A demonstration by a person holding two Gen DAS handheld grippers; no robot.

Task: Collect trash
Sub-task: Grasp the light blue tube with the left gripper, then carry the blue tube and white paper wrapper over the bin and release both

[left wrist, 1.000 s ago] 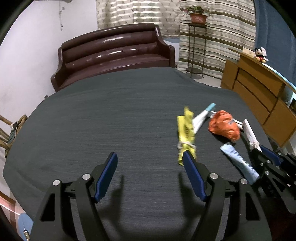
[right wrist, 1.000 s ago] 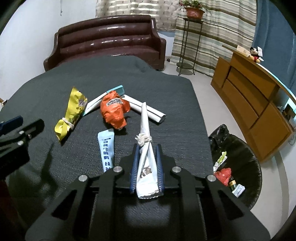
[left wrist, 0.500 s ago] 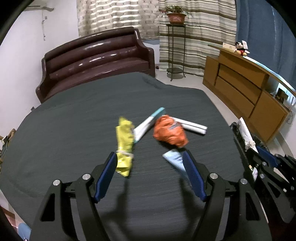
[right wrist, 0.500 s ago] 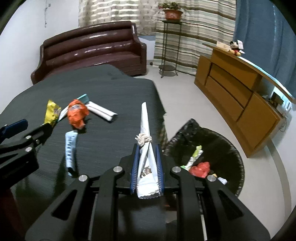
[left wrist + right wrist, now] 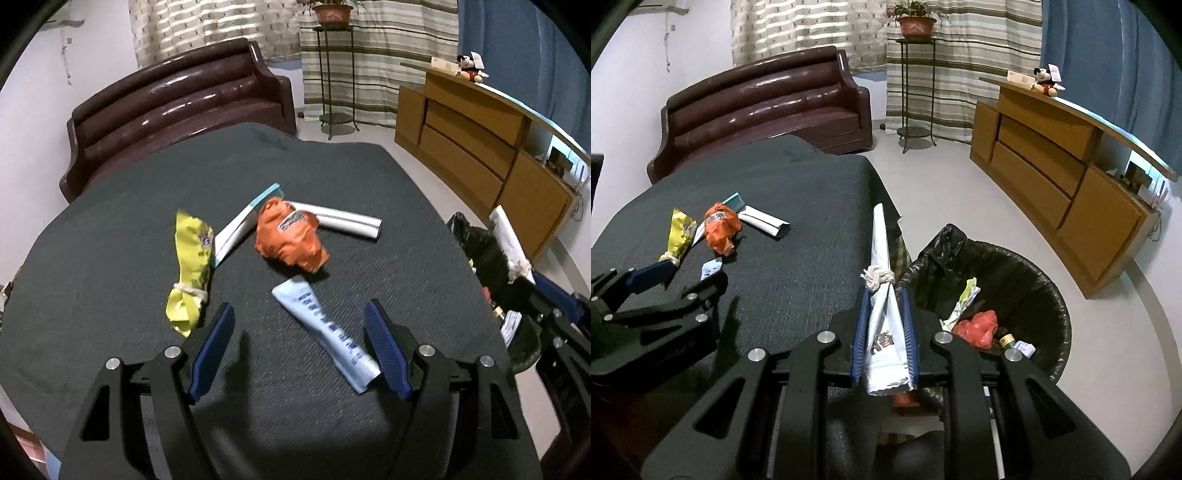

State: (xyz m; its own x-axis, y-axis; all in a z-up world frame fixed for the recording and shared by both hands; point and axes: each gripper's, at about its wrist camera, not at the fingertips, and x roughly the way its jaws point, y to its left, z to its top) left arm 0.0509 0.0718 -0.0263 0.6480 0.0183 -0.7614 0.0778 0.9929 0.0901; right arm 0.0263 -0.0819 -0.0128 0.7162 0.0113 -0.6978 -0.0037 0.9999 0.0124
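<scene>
My right gripper [image 5: 882, 295] is shut on a white wrapper [image 5: 881, 258] tied with string, held at the table's right edge beside a black-lined trash bin [image 5: 1045, 280] holding several scraps. My left gripper [image 5: 299, 314] hangs open over the dark table [image 5: 110, 258], with the near end of a light blue sachet [image 5: 325, 328] lying between its fingers, untouched. Beyond lie a yellow wrapper [image 5: 192, 266], a crumpled orange wrapper [image 5: 291, 240], a teal-tipped white packet [image 5: 240, 225] and a white tube [image 5: 347, 221]. The right gripper with its wrapper [image 5: 509, 243] shows at the left view's right edge.
A dark brown sofa [image 5: 764, 107] stands behind the table. A wooden sideboard [image 5: 1060, 177] with a plush toy [image 5: 1047, 81] runs along the right wall. A plant stand [image 5: 916, 85] stands by the striped curtains. Pale floor lies around the bin.
Both grippers have swung to the right. The trash bin has come into the right wrist view beneath the held wrapper. The blue sachet now lies between the left fingers.
</scene>
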